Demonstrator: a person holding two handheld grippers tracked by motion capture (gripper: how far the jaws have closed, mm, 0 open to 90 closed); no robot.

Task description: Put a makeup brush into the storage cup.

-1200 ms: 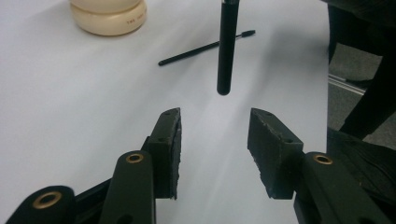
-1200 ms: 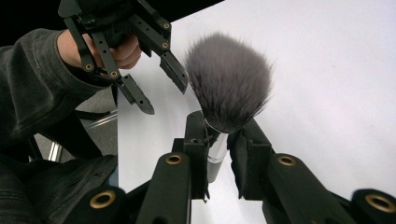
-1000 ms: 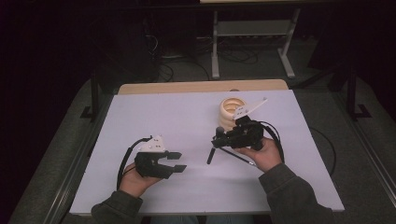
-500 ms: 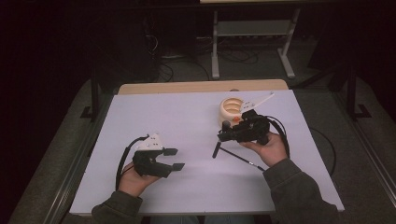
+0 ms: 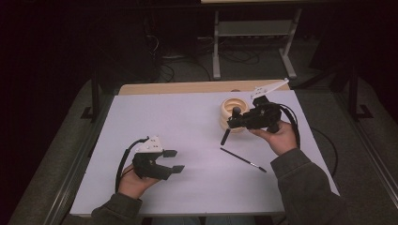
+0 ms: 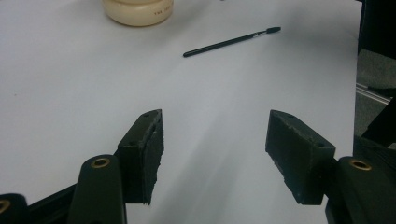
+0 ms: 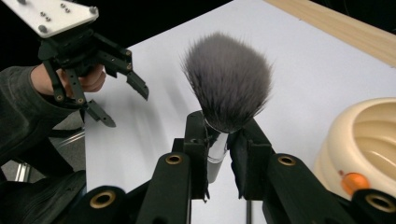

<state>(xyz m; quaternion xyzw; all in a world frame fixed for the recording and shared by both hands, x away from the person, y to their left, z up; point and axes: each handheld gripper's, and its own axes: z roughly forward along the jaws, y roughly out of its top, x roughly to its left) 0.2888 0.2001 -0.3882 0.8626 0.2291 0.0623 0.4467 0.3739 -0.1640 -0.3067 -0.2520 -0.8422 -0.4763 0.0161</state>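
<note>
Looking down from the high view, the person's left hand (image 5: 133, 180) is resting low on the near left part of the white table (image 5: 187, 122), palm wrapped around the left gripper (image 5: 172, 161), which is pointing to the right across the table with its fingers standing apart and nothing between them. They have just been opening. The right hand (image 5: 277, 136) is lifted above the far right part of the table, wrist cocked so that the right gripper (image 5: 233, 123) is aiming leftward, and it is gripping a black-handled brush (image 5: 226, 136) whose handle is hanging down and to the left. A cream round holder (image 5: 231, 107) is sitting just behind that gripper, and a thin black pencil brush (image 5: 243, 159) is lying flat on the table below the right hand.

Turning to the left gripper view, the two black fingers (image 6: 142, 149) are standing wide apart over bare table, touching nothing; the thin pencil brush (image 6: 231, 42) is lying well ahead of them, and the cream holder (image 6: 137, 10) is sitting at the far edge.

Turning to the right gripper view, the fingers (image 7: 198, 140) are pinching the silver ferrule of the brush (image 7: 229, 81), its grey bristle head fanning upward between them. The cream holder (image 7: 359, 140) is sitting at the right, and the left gripper (image 7: 121, 88) is showing at the far left, its fingers parted
</note>
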